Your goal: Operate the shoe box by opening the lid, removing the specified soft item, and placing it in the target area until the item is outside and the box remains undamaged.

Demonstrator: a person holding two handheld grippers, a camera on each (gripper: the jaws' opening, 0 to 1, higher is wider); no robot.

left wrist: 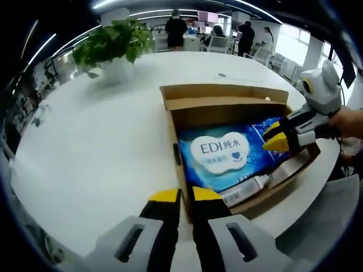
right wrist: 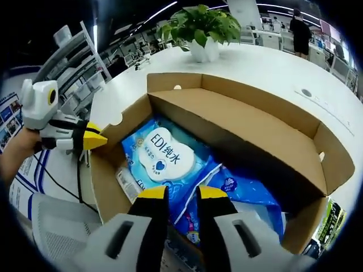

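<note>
An open cardboard shoe box [left wrist: 227, 107] [right wrist: 255, 127] lies on a white table, its lid folded back. Inside is a soft blue wipes pack [left wrist: 218, 153] [right wrist: 161, 153] with a white "EDI" label, and more blue wrapping [right wrist: 235, 190] beside it. A white tube [left wrist: 244, 190] [right wrist: 126, 184] lies along the box wall. My left gripper [left wrist: 186, 195] [right wrist: 102, 139] sits at the box's side wall, jaws almost together with the cardboard edge running between them. My right gripper [right wrist: 182, 194] [left wrist: 275, 137] is down inside the box, its jaws close together with blue wrapping between them.
A potted plant [left wrist: 113, 42] [right wrist: 201, 25] stands on the round white table [left wrist: 96, 147], beyond the box. The table edge runs close behind the box near a grey chair [right wrist: 57, 226]. People stand at desks far back [left wrist: 176, 28]. Shelving [right wrist: 74, 62] lines one side.
</note>
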